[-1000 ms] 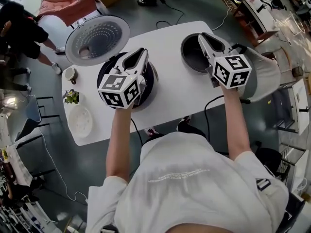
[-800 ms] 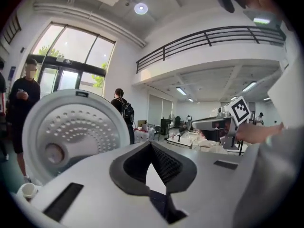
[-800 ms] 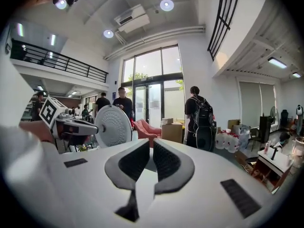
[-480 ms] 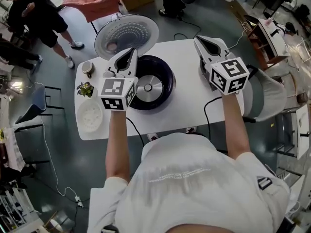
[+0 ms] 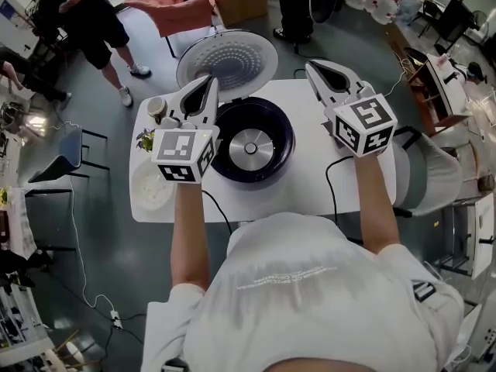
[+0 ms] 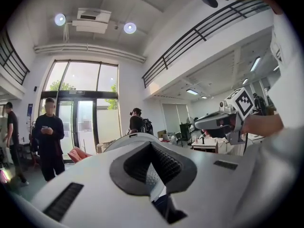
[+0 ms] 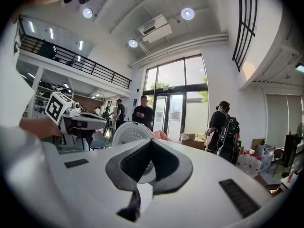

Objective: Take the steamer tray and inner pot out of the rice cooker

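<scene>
Standing open at the middle of the white bench point(image 5: 310, 196), the rice cooker point(image 5: 271, 165) shows a silver plate point(image 5: 250, 143) at its bottom. Its perforated lid point(image 5: 226, 59) stands raised behind it. The left gripper point(image 5: 206, 84) and right gripper point(image 5: 316, 70) hover either side of the cooker, jaws fully together and holding nothing. The left one overlaps the cooker's left rim. A cup point(image 5: 156, 107), a small plant point(image 5: 145, 139) and a white round dish point(image 5: 151, 188) occupy the bench's left end. A black cable point(image 5: 332, 180) crosses its right part. Each marker cube point(image 5: 184, 153) carries black-and-white square patterns. The print on the shirt point(image 5: 287, 285) is too faint to read.
</scene>
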The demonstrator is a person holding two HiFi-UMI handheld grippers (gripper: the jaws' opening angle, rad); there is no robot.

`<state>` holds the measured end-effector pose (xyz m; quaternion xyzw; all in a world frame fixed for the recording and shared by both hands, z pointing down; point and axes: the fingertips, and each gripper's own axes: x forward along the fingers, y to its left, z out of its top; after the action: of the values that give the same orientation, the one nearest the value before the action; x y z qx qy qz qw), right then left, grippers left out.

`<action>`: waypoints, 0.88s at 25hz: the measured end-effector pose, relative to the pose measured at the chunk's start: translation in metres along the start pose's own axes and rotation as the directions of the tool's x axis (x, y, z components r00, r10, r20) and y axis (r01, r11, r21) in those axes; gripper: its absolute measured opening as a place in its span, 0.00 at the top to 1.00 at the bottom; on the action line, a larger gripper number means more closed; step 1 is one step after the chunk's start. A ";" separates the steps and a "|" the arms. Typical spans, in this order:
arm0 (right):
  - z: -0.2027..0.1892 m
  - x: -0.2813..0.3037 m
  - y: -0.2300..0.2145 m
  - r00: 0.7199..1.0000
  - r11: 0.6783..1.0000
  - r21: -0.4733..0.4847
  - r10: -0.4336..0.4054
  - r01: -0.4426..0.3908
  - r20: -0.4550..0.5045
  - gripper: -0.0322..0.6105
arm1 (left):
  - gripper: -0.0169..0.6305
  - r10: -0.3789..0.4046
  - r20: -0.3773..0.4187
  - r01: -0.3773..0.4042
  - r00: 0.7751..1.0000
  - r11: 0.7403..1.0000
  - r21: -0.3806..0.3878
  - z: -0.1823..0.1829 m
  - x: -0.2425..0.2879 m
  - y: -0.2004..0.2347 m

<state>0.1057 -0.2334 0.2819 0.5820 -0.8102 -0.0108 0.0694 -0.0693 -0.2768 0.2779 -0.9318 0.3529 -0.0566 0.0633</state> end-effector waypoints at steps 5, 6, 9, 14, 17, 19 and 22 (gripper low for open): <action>0.011 0.008 0.009 1.000 0.999 -0.028 0.027 -0.027 0.012 0.91 | 0.95 0.035 0.044 -0.035 0.998 0.999 0.011 0.015 -0.009 0.015; 0.014 0.009 0.011 0.999 0.999 -0.030 0.031 -0.031 0.014 0.91 | 0.95 0.042 0.052 -0.042 0.998 0.999 0.010 0.017 -0.011 0.018; 0.021 0.011 0.016 0.999 0.998 -0.039 0.042 -0.041 0.022 0.91 | 0.95 0.058 0.066 -0.058 0.996 0.998 0.011 0.023 -0.017 0.024; 0.022 0.010 0.018 0.999 0.998 -0.048 0.036 -0.035 0.018 0.91 | 0.95 0.062 0.067 -0.064 0.996 0.998 0.023 0.026 -0.019 0.028; 0.016 0.010 0.016 1.000 0.998 -0.056 0.028 -0.028 -0.002 0.91 | 0.95 0.066 0.054 -0.068 0.996 0.997 0.040 0.023 -0.017 0.025; 0.013 0.009 0.014 1.000 0.998 -0.059 0.020 -0.021 -0.010 0.91 | 0.95 0.063 0.047 -0.065 0.997 0.997 0.049 0.020 -0.015 0.022; 0.008 0.009 0.012 1.000 0.998 -0.066 0.010 -0.012 -0.019 0.91 | 0.95 0.059 0.039 -0.060 0.998 0.997 0.046 0.017 -0.013 0.020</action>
<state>0.0907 -0.2387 0.2761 0.5750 -0.8119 -0.0317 0.0962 -0.0894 -0.2812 0.2576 -0.9200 0.3778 -0.0454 0.0937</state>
